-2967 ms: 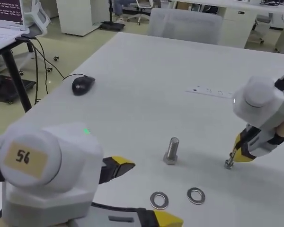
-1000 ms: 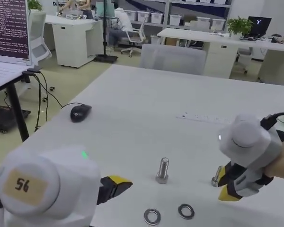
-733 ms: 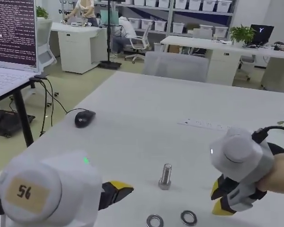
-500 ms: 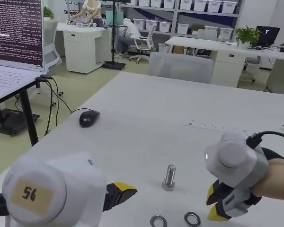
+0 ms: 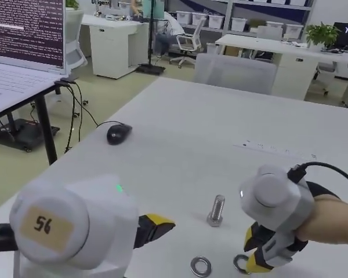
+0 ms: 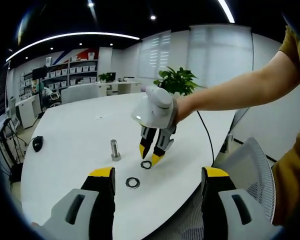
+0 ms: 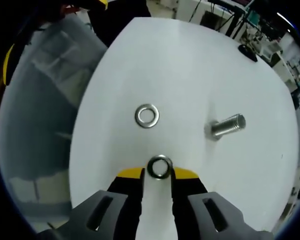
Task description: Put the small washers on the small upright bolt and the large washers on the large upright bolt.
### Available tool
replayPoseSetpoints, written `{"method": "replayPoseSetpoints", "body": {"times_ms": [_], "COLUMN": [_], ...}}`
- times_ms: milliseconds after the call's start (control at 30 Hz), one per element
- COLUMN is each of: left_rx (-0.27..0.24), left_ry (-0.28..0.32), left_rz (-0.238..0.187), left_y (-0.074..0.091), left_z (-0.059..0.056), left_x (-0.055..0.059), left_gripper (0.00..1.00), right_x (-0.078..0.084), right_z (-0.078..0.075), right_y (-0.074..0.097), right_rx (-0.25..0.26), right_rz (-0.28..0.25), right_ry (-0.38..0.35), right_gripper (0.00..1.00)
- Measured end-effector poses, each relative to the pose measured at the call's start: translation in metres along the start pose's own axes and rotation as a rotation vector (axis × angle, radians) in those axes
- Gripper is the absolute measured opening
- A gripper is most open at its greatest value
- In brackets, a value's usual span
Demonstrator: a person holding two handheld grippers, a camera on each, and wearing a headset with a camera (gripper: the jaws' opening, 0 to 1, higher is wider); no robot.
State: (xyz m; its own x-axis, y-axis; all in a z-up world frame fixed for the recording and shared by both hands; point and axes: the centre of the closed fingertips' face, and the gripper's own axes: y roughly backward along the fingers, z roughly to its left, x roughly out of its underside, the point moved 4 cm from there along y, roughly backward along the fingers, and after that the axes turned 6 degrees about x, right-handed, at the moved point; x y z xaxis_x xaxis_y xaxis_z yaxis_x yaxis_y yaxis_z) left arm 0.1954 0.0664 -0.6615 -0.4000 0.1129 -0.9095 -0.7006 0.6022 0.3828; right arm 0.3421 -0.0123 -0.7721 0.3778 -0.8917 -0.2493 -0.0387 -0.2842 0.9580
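On the table [image 7: 190,65], my right gripper [image 7: 157,175] straddled a washer [image 7: 160,166]; whether it was clamped, I couldn't tell. My left gripper [image 6: 158,172] gaped empty. Next: lift the washer onto the upright bolt [image 7: 227,125].

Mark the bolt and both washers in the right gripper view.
bolt [image 7: 229,125], right gripper view, on the threaded shank.
far washer [image 7: 138,116], right gripper view, left side of ring.
near washer [image 7: 160,158], right gripper view, top of ring.

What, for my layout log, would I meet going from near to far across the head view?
washer → bolt → mouse → chair
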Motion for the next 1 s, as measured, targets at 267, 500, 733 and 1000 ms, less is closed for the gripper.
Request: {"method": "replayPoseSetpoints", "body": {"times_ms": [267,500,733,1000], "left_rx": [-0.013,-0.022,-0.034,-0.047], "left_ry": [0.008,0.019,0.026,0.031], "left_rz": [0.007,0.004,0.001,0.001], "left_y": [-0.001,-0.001,-0.002,0.000], "left_z": [0.004,0.005,0.006,0.008], "left_x": [0.003,0.004,0.006,0.008], "left_gripper": [0.69,0.69,0.69,0.69], "right_x": [0.002,0.006,0.006,0.009], "right_z": [0.001,0.000,0.000,0.001], "right_y": [-0.008,-0.014,-0.014,-0.013], "right_rx": [-0.024,-0.036,-0.049,-0.050], "right_rz": [0.000,0.001,-0.020,-0.032], "right_ry": [0.025,0.031,0.025,0.041], "right_gripper": [0.29,0.30,0.29,0.28]}}
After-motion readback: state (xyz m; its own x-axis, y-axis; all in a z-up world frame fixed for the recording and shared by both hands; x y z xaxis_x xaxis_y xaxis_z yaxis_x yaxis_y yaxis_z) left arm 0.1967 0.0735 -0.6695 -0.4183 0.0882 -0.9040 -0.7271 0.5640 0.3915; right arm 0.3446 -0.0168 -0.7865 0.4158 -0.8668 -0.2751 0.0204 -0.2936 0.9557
